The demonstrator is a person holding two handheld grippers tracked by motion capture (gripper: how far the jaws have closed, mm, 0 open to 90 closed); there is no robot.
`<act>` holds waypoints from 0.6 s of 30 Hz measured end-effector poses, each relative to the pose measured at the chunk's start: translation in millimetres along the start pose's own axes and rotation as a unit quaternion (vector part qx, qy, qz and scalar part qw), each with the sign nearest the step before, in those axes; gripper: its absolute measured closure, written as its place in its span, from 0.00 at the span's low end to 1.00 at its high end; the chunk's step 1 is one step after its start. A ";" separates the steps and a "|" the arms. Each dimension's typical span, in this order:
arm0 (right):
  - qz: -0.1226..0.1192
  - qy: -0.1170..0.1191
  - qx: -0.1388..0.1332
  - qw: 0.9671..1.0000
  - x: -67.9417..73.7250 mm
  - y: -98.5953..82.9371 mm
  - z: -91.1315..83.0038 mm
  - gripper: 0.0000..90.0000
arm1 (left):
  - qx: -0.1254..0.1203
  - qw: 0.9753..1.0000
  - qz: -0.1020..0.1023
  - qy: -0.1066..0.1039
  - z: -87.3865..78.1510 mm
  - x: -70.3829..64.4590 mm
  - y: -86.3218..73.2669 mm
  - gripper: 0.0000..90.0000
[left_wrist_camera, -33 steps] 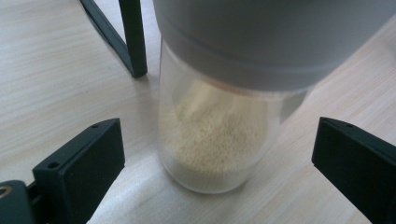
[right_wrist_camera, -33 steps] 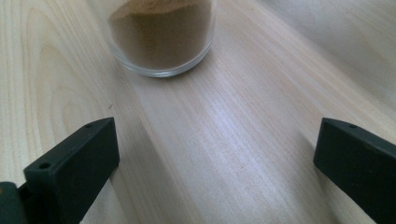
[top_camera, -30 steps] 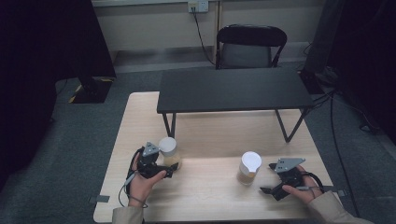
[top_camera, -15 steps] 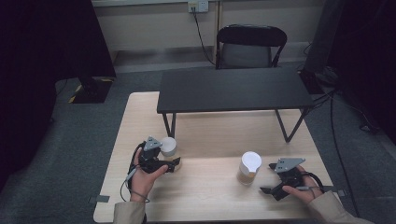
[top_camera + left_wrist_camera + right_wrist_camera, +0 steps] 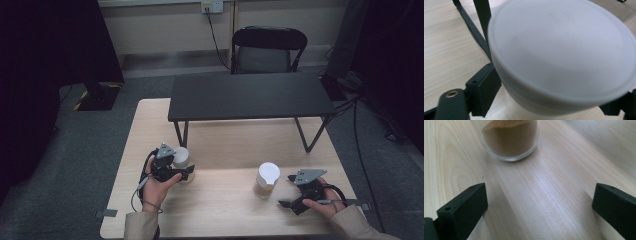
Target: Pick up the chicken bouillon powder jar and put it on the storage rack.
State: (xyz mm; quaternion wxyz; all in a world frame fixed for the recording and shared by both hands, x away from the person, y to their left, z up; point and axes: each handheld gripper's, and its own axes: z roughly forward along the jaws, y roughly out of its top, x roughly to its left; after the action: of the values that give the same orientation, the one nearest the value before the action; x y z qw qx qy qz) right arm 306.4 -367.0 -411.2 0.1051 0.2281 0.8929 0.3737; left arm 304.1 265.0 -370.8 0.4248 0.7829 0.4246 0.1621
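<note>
Two glass jars with white lids stand on the near part of the wooden table, one at the left and one at the right. The left gripper has its jaws around the left jar, pressing its sides. The right jar holds brown powder. The right gripper, near it, is spread wide and holds nothing. One black bench stands farther away.

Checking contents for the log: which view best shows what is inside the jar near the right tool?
The right gripper view: brown powder shows through the jar glass. The high view gives the jar small, white-lidded.
</note>
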 end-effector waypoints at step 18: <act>0.000 0.000 0.000 1.000 0.0 0.0 0.0 0.00 | -0.014 1.000 0.005 -0.005 -0.5 2.9 -0.2 0.34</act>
State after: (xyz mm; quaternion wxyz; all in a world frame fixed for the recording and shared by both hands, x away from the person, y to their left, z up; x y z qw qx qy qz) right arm 306.4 -367.0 -411.2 0.1051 0.2281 0.8929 0.3736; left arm 305.3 267.6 -370.9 0.4368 0.7797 0.4167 0.1660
